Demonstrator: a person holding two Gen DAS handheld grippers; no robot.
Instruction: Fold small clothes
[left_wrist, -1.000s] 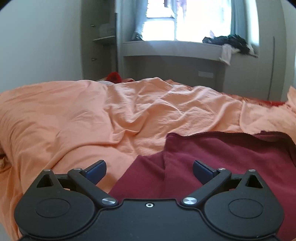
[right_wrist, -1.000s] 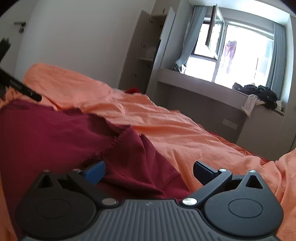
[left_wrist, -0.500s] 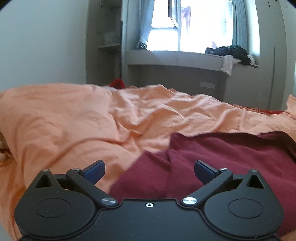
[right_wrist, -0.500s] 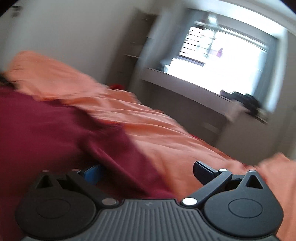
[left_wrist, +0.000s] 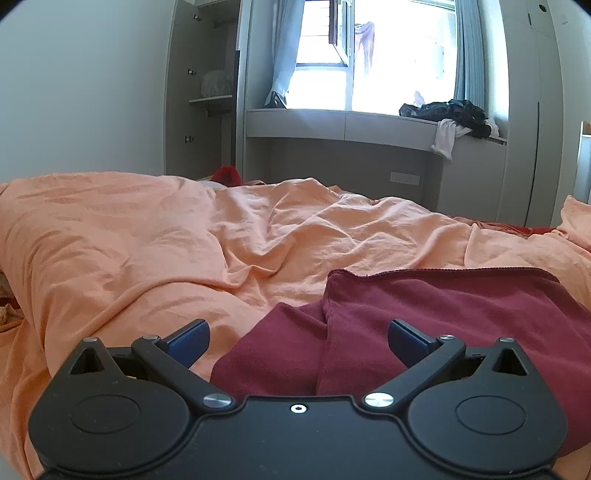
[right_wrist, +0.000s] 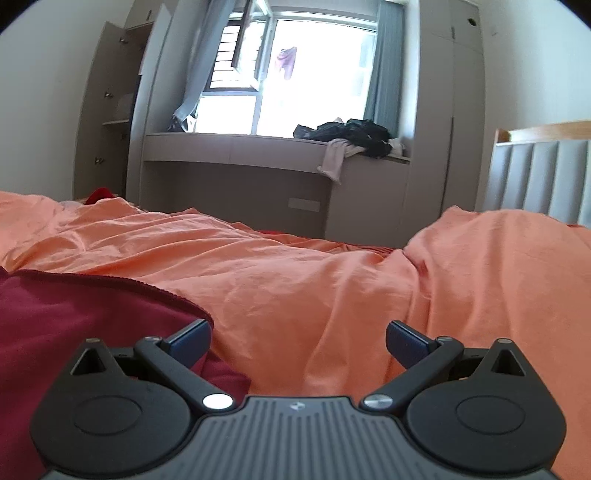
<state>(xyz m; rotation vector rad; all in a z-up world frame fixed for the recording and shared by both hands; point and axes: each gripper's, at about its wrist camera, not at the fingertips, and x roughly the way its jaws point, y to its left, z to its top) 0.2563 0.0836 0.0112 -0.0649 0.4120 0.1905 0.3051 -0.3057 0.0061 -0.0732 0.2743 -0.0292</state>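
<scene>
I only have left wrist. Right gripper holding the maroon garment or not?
Observer: No. The right gripper is open and grips nothing.
Operator: What lies between its fingers?
Observer: Mostly the orange bedspread; the maroon garment reaches only its left finger.
Operator: Anything to the right of the bed that I can't see?
Observer: A padded grey headboard with a wooden top edge stands at the right in that view.
</scene>
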